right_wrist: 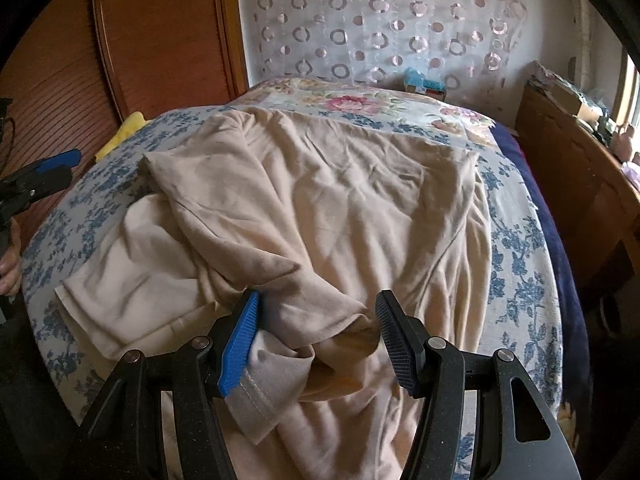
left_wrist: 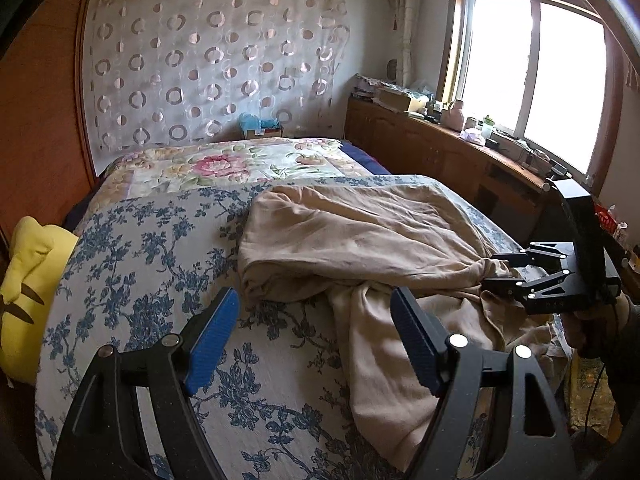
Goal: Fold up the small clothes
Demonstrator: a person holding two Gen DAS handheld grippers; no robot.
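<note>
A crumpled beige garment (right_wrist: 320,208) is spread on the floral bedspread (left_wrist: 160,248) — its bunched sleeve lies between the right gripper (right_wrist: 316,340)'s parted fingers, ungripped; the left gripper (left_wrist: 316,340) is held wide apart, empty.

The crumpled beige cotton garment (right_wrist: 320,208) runs off the frame's bottom under the right claw (right_wrist: 316,340); windowsill clutter (left_wrist: 472,124) far ahead is too small to identify.

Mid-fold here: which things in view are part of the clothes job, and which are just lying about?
Part of the job:
- beige garment, crumpled on the blue floral bedspread
- left gripper, open over the bedspread
- right gripper, open around a bunched sleeve

Lying about:
- yellow plush toy
- pink floral quilt
- small box with blue plastic
- clutter on the wooden sideboard
</note>
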